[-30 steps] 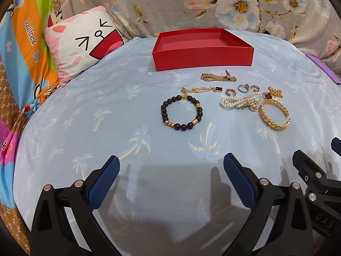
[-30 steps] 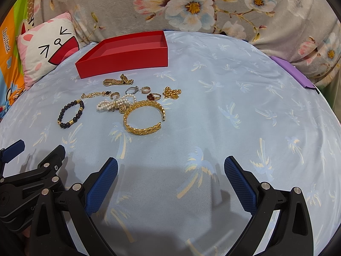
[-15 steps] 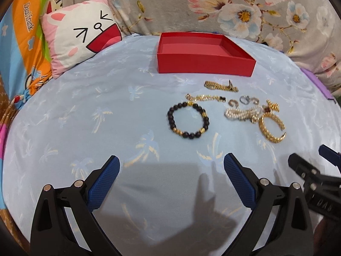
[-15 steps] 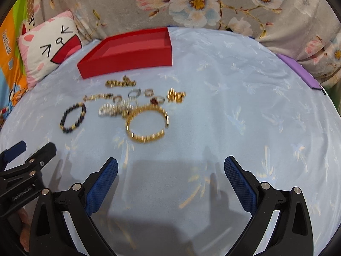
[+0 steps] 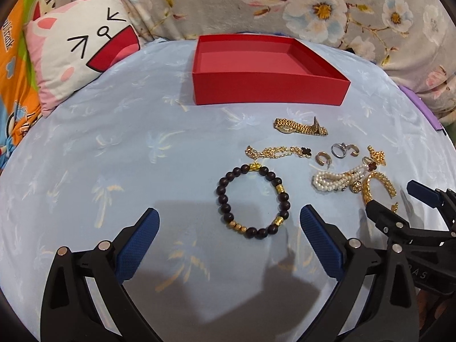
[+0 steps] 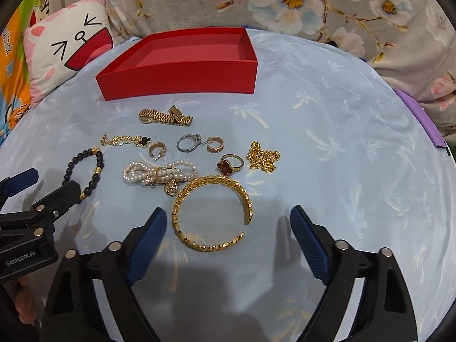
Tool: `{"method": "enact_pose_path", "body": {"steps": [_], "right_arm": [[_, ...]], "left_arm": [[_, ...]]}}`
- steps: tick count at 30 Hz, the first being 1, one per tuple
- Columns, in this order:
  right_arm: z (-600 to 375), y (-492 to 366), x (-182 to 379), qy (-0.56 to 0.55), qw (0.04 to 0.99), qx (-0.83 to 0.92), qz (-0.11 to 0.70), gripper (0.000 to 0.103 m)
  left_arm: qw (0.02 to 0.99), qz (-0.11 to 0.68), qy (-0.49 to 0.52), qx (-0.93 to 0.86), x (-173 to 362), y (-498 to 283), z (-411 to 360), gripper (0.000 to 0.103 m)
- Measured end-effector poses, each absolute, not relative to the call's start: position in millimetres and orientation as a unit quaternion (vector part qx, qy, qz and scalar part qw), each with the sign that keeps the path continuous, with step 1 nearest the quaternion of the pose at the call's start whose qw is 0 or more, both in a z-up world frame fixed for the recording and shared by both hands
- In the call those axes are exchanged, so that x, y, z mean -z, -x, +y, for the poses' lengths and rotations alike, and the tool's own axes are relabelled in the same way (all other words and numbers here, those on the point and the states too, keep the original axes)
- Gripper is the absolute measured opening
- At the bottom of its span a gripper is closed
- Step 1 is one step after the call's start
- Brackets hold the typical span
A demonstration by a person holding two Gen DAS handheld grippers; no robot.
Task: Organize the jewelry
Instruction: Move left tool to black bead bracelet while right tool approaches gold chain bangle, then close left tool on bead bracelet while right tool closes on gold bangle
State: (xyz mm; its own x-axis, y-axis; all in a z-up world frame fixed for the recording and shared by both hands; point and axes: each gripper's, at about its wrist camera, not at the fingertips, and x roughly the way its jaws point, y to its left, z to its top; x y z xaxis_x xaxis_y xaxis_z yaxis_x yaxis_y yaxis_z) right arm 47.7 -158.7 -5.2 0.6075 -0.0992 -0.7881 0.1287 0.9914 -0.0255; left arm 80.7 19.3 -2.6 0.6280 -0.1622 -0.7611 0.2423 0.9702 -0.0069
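Jewelry: loose pieces lie grouped on the sheet (image 6: 327, 148), ahead of both grippers and short of the box (image 6: 182, 75); none is held.
Bangle (image 6: 212, 213): open gold cuff, flat on the sheet, just ahead of the right gripper (image 6: 228, 239), between its left finger and the midline; the left pad (image 6: 148, 240) sits just beside its rim, contact not determinable.
Bead bracelet (image 5: 253, 198): dark beads with gold spacers, flat, just ahead of the left gripper (image 5: 228, 242), toward its right finger.
Pearl strand (image 6: 159, 173): bunched, beyond the bangle and left of it, with a gold charm at its near edge.
Clover ring (image 6: 229, 165): beyond the bangle, beside a gold chain heap (image 6: 263, 156) to its right.
Hoops and silver ring (image 6: 188, 144): in a row further out.
Clover chain (image 6: 125, 140): far left of that row, beyond the bead bracelet.
Watch band (image 6: 165, 117): gold links, furthest out, nearest the box.
Box: red, open, shallow, nothing visible inside; straight ahead of the left gripper, ahead-left of the right.
Left gripper: jaws spread wide, nothing between them.
Right gripper: jaws spread wide, gripping nothing.
Pillow (image 5: 77, 45): cartoon face, far left, beyond the sheet's edge.
Backdrop: floral fabric (image 6: 299, 2) behind the box.
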Motion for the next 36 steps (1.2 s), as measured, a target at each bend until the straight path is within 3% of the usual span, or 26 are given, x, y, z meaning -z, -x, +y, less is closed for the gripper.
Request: {"method": "enact_pose_path", "body": {"steps": [5, 9, 12, 15, 20, 26, 30, 32, 34, 36], "right_arm": [[-163, -50, 8, -0.035, 0.898, 0.047, 0.436, 0.070], [-161, -47, 7, -0.034, 0.901, 0.040, 0.431, 0.057], [-159, -45, 7, -0.033, 0.901, 0.039, 0.430, 0.056], [-160, -42, 7, -0.039, 0.901, 0.037, 0.431, 0.056], [-164, -35, 5, -0.056, 0.900, 0.031, 0.432, 0.056], [-169, -24, 3, -0.069, 0.900, 0.030, 0.430, 0.056], [-171, -21, 4, -0.072, 0.899, 0.031, 0.431, 0.056], [-171, -19, 4, -0.073, 0.899, 0.030, 0.430, 0.056], [-172, -18, 4, -0.073, 0.900, 0.030, 0.430, 0.056], [-173, -18, 4, -0.074, 0.899, 0.030, 0.430, 0.056]], "left_arm": [[0.894, 0.431, -0.057, 0.110, 11, -92, 13, 0.097], [0.889, 0.441, -0.054, 0.110, 13, -96, 14, 0.096], [0.890, 0.438, -0.053, 0.112, 12, -94, 15, 0.090], [0.893, 0.433, -0.050, 0.116, 10, -93, 16, 0.081], [0.896, 0.425, -0.039, 0.122, 7, -87, 18, 0.052], [0.892, 0.431, -0.016, 0.136, 5, -82, 25, 0.028], [0.889, 0.434, -0.001, 0.144, 4, -80, 30, 0.031], [0.891, 0.433, 0.007, 0.140, 2, -80, 34, 0.049], [0.895, 0.424, 0.013, 0.139, -2, -79, 37, 0.056], [0.899, 0.416, 0.017, 0.137, -7, -79, 40, 0.056]]}}
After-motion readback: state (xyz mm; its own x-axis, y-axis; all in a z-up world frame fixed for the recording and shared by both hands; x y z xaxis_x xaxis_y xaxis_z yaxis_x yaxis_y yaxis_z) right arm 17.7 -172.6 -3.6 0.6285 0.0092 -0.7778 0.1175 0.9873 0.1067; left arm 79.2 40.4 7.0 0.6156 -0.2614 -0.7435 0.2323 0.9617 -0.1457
